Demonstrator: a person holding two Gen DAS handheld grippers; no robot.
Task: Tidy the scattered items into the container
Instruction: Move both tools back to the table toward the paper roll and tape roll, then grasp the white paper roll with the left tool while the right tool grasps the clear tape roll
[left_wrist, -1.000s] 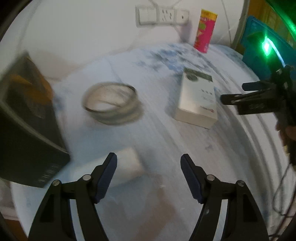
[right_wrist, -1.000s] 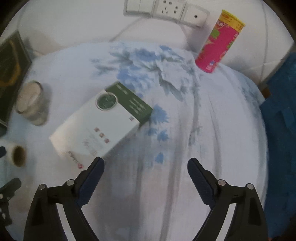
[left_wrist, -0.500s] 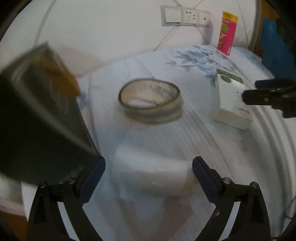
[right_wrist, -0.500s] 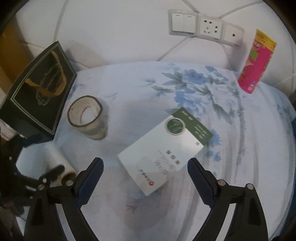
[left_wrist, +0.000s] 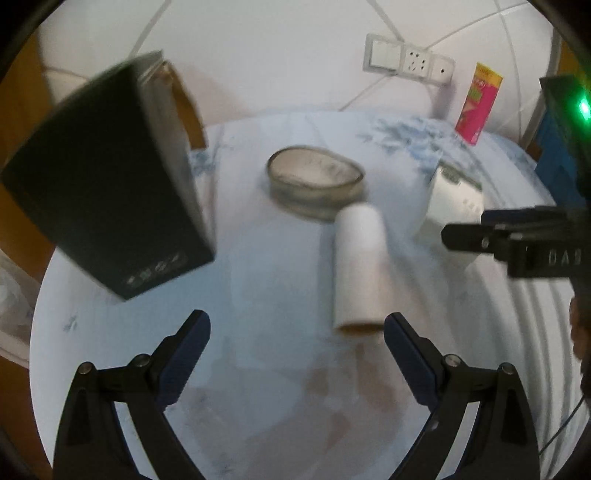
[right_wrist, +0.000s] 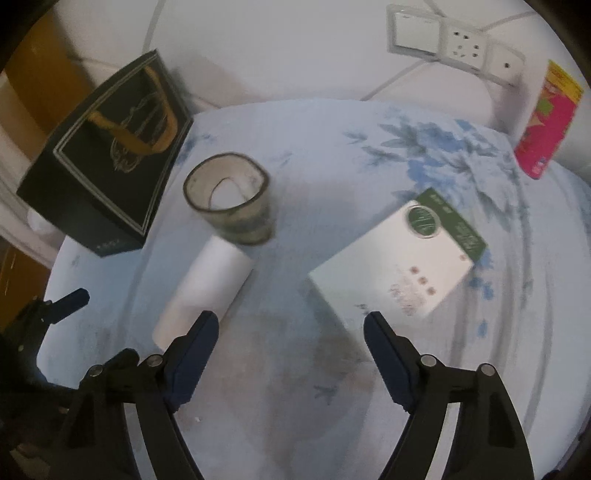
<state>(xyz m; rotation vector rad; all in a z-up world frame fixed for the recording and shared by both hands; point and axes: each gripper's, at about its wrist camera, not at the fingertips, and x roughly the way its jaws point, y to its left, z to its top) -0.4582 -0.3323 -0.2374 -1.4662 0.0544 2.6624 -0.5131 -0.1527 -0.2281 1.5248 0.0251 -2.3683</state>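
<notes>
- A pale blue tablecloth (right_wrist: 332, 140) with a blue floral print is covering the round table, and a brownish stain is showing on it near both cameras.
- A white wall is standing behind the table, carrying a switch and socket panel (right_wrist: 454, 40); a pink snack canister (right_wrist: 546, 122) is standing upright at the far right edge.
- The black gift bag (right_wrist: 107, 162) with a gold handle is sitting at the table's left side, tilted in the fisheye.
- A clear tape ring (right_wrist: 229, 199) is lying just beyond the white roll (right_wrist: 207, 288), which is lying on its side; whether they are touching I cannot tell.
- The white and green box (right_wrist: 402, 258) is lying flat to the right, apart from the roll.
- The left gripper (left_wrist: 295, 343) is hovering with fingers spread wide, the roll's near end lying just ahead of its right finger.
- The right gripper (right_wrist: 291, 339) is likewise gaping, gripping nothing.
- Motion blur is smearing the bag, ring and box in the left view, so print is unreadable.
</notes>
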